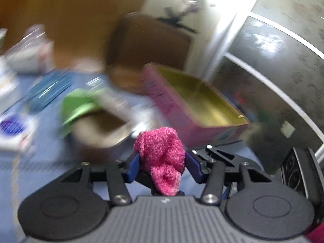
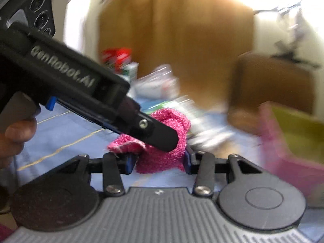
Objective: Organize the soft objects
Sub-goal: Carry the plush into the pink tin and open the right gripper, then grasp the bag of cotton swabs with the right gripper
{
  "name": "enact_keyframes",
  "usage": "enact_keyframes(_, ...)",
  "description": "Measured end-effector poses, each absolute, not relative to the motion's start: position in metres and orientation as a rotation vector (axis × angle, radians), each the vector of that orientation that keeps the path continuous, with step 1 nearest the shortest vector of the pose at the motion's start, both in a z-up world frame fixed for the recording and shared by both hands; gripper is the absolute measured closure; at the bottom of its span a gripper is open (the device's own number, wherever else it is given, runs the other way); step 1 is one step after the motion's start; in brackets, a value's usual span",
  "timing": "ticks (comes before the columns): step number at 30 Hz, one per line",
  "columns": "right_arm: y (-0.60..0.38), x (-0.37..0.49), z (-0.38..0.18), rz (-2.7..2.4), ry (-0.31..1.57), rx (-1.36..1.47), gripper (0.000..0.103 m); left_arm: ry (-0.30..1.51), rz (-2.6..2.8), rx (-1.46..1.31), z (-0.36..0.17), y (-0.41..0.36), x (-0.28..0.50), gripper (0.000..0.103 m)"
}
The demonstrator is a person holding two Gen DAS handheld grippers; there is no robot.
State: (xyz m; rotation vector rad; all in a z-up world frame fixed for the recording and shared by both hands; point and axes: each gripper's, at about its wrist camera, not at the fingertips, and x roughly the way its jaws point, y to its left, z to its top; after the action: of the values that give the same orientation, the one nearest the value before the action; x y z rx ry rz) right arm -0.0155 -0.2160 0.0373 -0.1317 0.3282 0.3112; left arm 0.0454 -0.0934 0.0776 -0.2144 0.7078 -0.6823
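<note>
Pink knit cloth (image 1: 160, 154) pinched by left gripper (image 1: 162, 162), right gripper (image 2: 160, 160)

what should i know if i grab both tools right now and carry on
Left tool: shut on the pink knitted cloth.
Right tool: its fingers sit either side of the same cloth; the grip looks closed, but blur makes it uncertain.
The pink box stands open ahead, apparently empty.
Done: cloth lifted. Left: probably set it in the box. Views are blurred.
</note>
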Motion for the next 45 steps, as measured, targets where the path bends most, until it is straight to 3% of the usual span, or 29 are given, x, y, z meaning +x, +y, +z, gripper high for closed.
enact_keyframes(4, -0.261, -0.005, 0.053, 0.166, 0.279, -0.127, 0.055, 0.649, -0.754, -0.168, 0.095, -0.159, 0.077, 0.054)
enact_keyframes(7, -0.293, 0.012, 0.058, 0.068, 0.274, -0.116, 0.054, 0.629, -0.768, -0.148, 0.099, -0.207, 0.095, 0.042)
enact_keyframes(9, -0.313, 0.028, 0.055, -0.019, 0.284, -0.115, 0.048, 0.638, -0.752, -0.135, 0.097, -0.233, 0.105, 0.039)
enact_keyframes(11, -0.333, 0.037, 0.047, -0.107, 0.307, -0.114, 0.022, 0.645, -0.712, -0.125, 0.094, -0.244, 0.111, 0.039)
enact_keyframes(16, -0.354, 0.012, 0.047, -0.172, 0.235, 0.006, 0.021, 0.582, -0.653, -0.183, 0.095, -0.193, 0.088, 0.036)
enact_keyframes(18, -0.352, -0.002, 0.05, -0.115, 0.186, 0.045, 0.022, 0.547, -0.592, -0.18, 0.095, -0.162, 0.076, 0.036)
enact_keyframes(20, -0.34, -0.008, 0.051, -0.024, 0.172, 0.055, 0.034, 0.538, -0.542, -0.185, 0.092, -0.134, 0.065, 0.036)
enact_keyframes(22, -0.314, -0.014, 0.049, 0.09, 0.209, 0.03, 0.04, 0.548, -0.494, -0.193, 0.086, -0.109, 0.054, 0.036)
enact_keyframes(31, -0.238, 0.048, 0.015, 0.173, 0.421, -0.264, 0.033, 0.63, -0.474, -0.281, 0.063, -0.074, 0.027, 0.036)
enact_keyframes(34, -0.241, 0.051, 0.006, 0.138, 0.466, -0.266, 0.06, 0.65, -0.517, -0.276, 0.058, -0.075, 0.022, 0.036)
enact_keyframes(39, -0.238, 0.003, 0.015, 0.191, 0.434, -0.286, 0.064, 0.671, -0.577, -0.272, 0.053, -0.076, 0.015, 0.03)
enact_keyframes(40, -0.235, -0.007, 0.015, 0.217, 0.429, -0.299, 0.062, 0.676, -0.59, -0.274, 0.052, -0.075, 0.013, 0.03)
enact_keyframes(42, -0.227, -0.027, 0.014, 0.27, 0.437, -0.31, 0.044, 0.686, -0.606, -0.26, 0.049, -0.076, 0.011, 0.03)
enact_keyframes(43, -0.225, -0.034, 0.013, 0.285, 0.439, -0.3, 0.025, 0.696, -0.604, -0.246, 0.046, -0.078, 0.011, 0.03)
enact_keyframes(44, -0.224, -0.038, 0.012, 0.295, 0.438, -0.284, 0.015, 0.708, -0.6, -0.237, 0.043, -0.08, 0.011, 0.03)
enact_keyframes(45, -0.225, -0.041, 0.011, 0.309, 0.441, -0.261, 0.015, 0.724, -0.597, -0.235, 0.039, -0.081, 0.011, 0.031)
